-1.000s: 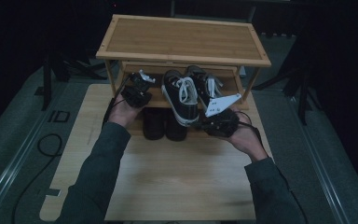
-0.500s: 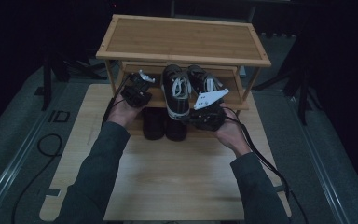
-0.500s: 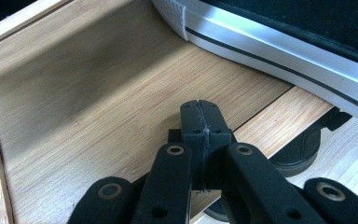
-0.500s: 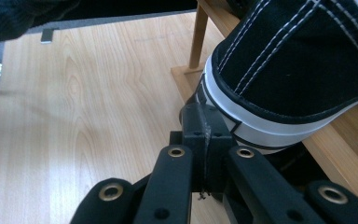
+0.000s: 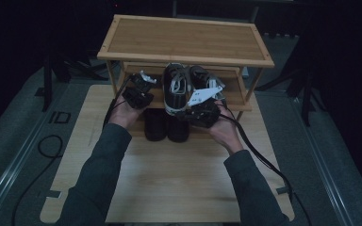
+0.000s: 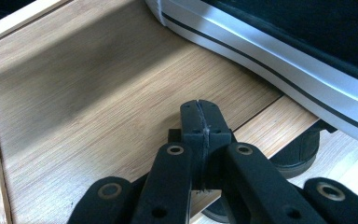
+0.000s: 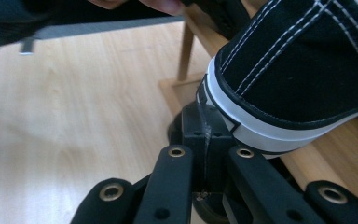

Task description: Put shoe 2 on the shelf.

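While the black sneaker (image 5: 175, 89) sits on the lower shelf (image 5: 238, 96) of the wooden shoe rack (image 5: 184, 40) with its heel end jutting past the shelf's front edge, the main risk is that it tips or slides off. In the right gripper view the sneaker's white-soled end (image 7: 261, 126) overhangs the shelf lip, and the right gripper (image 7: 204, 135) sits right up against that rubber edge with its fingers pressed together, holding nothing. A push from shut fingers at that low corner could pivot the shoe sideways rather than seat it, or knock it into the second sneaker (image 5: 199, 77) just beside it on the same shelf. The left gripper (image 6: 200, 126) also has its fingers together, empty, hovering over bare shelf wood just beside the sneaker's long white sidewall (image 6: 279, 60); if it shoves from that side while the right one pushes from the front, the shoe may twist and jam against its neighbour. Below the shelf edge, a pair of dark shoes (image 5: 166, 125) rests on the desk (image 5: 169, 188) directly under the overhang, so a dropped sneaker would likely land on them and scatter them. The trailing cable (image 5: 259, 155) from the right gripper runs across the desk near the person's forearm and could snag on a quick pull-back. Loose laces could also catch on a finger tip, though the lacing is too small to read in the high view.
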Demonstrator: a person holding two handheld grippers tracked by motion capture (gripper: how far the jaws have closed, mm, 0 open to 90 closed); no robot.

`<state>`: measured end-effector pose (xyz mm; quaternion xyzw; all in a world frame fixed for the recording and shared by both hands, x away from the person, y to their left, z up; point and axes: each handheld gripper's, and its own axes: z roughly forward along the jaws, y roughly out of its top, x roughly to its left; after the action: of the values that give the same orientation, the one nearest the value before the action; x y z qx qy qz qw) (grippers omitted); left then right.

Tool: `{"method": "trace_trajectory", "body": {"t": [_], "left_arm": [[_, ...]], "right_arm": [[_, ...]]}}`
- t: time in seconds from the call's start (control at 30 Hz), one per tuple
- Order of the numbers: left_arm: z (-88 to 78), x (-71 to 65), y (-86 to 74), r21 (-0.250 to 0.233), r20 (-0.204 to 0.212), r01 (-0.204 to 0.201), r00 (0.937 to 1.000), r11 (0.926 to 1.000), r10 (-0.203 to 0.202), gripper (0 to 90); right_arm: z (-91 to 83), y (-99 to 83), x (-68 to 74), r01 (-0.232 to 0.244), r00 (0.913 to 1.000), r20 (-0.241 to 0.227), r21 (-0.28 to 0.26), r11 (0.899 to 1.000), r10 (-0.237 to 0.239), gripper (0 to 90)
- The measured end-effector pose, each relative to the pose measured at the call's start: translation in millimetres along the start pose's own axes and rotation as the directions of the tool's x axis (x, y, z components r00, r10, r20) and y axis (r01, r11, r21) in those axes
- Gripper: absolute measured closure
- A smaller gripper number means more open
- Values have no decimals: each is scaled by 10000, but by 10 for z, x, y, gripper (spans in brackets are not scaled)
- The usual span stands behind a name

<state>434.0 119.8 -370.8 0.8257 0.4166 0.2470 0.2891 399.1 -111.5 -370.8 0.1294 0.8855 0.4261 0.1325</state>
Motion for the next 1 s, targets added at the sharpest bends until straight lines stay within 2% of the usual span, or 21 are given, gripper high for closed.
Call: {"method": "trace_trajectory", "body": {"t": [0.07, 0.1, 0.23, 0.33, 0.73, 1.0], "left_arm": [[0, 1, -1, -8, 4, -7, 10000, 10000, 7, 900], [0, -1, -3, -28, -15, 24, 10000, 10000, -24, 900], [-2, -7, -4, -25, -46, 39, 10000, 10000, -39, 900], [0, -9, -5, -40, -63, 39, 10000, 10000, -39, 900], [-1, -3, -7, -55, -19, 62, 10000, 10000, -62, 900], [-5, -3, -11, -61, 34, 32, 10000, 10000, -32, 900]], "right_arm": [[9, 2, -5, -36, 9999, 95, -75, 10000, 37, 900], [20, 8, -18, -105, 9999, -21, -161, 9998, 105, 900], [58, 39, 2, 31, 10000, 80, -101, 9999, -31, 900], [94, 24, -20, -96, 9980, 624, 55, 9999, 93, 900], [236, 70, -25, -252, 9965, 794, -20, 9997, 253, 900], [238, 68, -38, -303, 9962, 821, 43, 9995, 298, 900]]}}
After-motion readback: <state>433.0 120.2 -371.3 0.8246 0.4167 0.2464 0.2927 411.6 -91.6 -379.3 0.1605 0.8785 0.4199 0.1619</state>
